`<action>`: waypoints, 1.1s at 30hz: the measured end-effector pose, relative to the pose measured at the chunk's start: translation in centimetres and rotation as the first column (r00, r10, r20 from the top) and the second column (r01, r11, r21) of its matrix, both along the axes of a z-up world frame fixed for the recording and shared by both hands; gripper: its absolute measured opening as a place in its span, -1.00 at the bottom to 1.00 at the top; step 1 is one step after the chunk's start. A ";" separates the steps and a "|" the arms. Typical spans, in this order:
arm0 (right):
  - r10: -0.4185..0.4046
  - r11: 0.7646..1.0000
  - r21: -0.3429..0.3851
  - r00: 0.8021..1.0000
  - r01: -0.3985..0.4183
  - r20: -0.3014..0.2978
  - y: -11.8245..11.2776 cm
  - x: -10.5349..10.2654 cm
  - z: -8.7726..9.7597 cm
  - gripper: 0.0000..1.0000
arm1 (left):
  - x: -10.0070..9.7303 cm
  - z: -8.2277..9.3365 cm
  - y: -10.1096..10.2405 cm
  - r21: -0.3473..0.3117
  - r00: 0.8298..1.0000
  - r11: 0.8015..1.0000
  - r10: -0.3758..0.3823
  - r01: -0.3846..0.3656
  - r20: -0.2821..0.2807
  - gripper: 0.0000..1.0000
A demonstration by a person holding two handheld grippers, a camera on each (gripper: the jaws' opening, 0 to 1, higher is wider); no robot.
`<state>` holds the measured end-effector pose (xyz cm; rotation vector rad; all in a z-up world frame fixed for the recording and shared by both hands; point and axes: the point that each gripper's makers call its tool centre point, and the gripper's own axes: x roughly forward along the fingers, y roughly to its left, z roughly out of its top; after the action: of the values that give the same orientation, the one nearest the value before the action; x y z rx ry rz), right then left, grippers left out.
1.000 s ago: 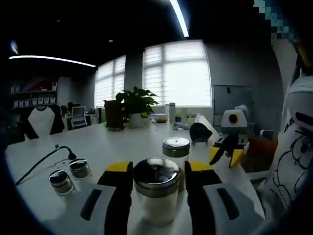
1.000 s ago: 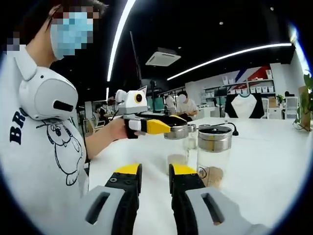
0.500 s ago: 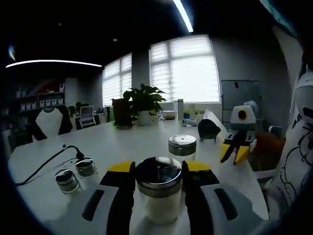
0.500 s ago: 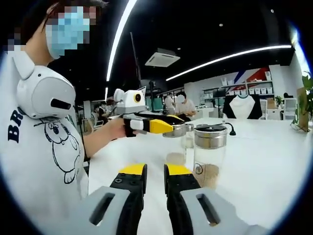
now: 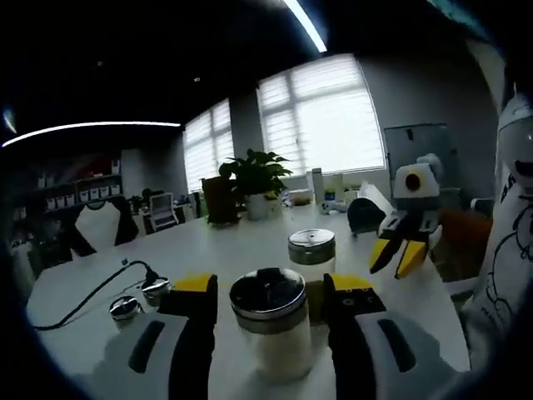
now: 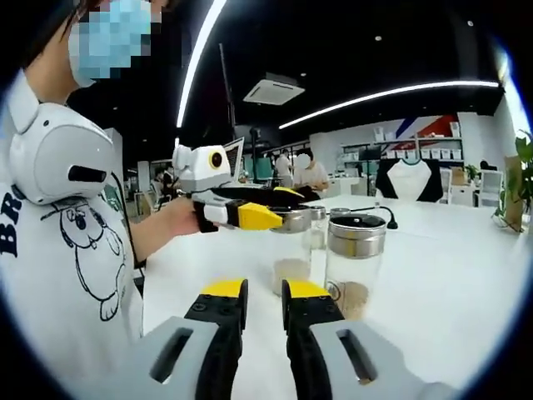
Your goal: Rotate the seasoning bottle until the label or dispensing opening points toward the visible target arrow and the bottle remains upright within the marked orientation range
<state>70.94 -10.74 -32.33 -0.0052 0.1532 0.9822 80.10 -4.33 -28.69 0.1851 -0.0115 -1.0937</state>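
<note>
In the left gripper view, the left gripper (image 5: 271, 307) stands with its yellow-tipped jaws on either side of a clear glass seasoning bottle with a steel shaker lid (image 5: 271, 329); they flank its lid closely, but whether they press on it or stand just off cannot be told. The bottle stands upright on the white table (image 5: 208, 250), pale powder in its lower half. Just behind it at 1 o'clock is a second glass jar with a perforated steel lid (image 5: 311, 254). At 10 o'clock sit two small steel-capped shakers (image 5: 140, 298) beside a black cable (image 5: 87, 296). At 2 o'clock the right gripper (image 5: 398, 254) hangs above the table edge, its yellow jaws nearly together around nothing. Farther off stand a leafy green potted plant (image 5: 254, 179) and bright blinded windows (image 5: 325, 125)

In the right gripper view, the right gripper (image 6: 263, 302) has its jaws nearly closed, empty. Beyond at 1 o'clock is the second jar (image 6: 354, 262), brown grains at its bottom. At 11 o'clock the left gripper (image 6: 275, 218) reaches to the seasoning bottle (image 6: 291, 254). The person's white shirt (image 6: 67, 250) bears partly legible black letters "BR" and a cartoon drawing
</note>
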 end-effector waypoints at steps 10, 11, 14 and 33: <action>0.058 0.995 0.080 0.998 -0.057 -0.013 0.1 -0.3 0.9 -0.73 | 0.3 1.2 1.1 -0.169 0.957 0.949 -0.282 0.267 -0.072 0.22; 0.073 0.994 0.088 0.997 -0.072 -0.008 0.1 -0.5 1.0 -0.73 | 0.6 1.0 0.9 -0.162 0.957 0.950 -0.280 0.265 -0.075 0.20; 0.068 0.993 0.091 0.998 -0.068 0.004 0.1 -0.4 1.2 -0.77 | 1.6 -0.3 0.5 -0.077 0.968 0.967 -0.247 0.244 -0.032 0.21; 0.048 0.995 0.081 0.999 -0.050 0.019 -0.6 -0.8 1.1 -0.80 | 0.7 -1.2 -1.6 -0.096 0.943 0.945 -0.320 0.312 -0.090 -0.12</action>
<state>70.13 -11.29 -31.27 0.0571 0.0975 1.0366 80.84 -5.95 -29.85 0.0534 0.0090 -1.4212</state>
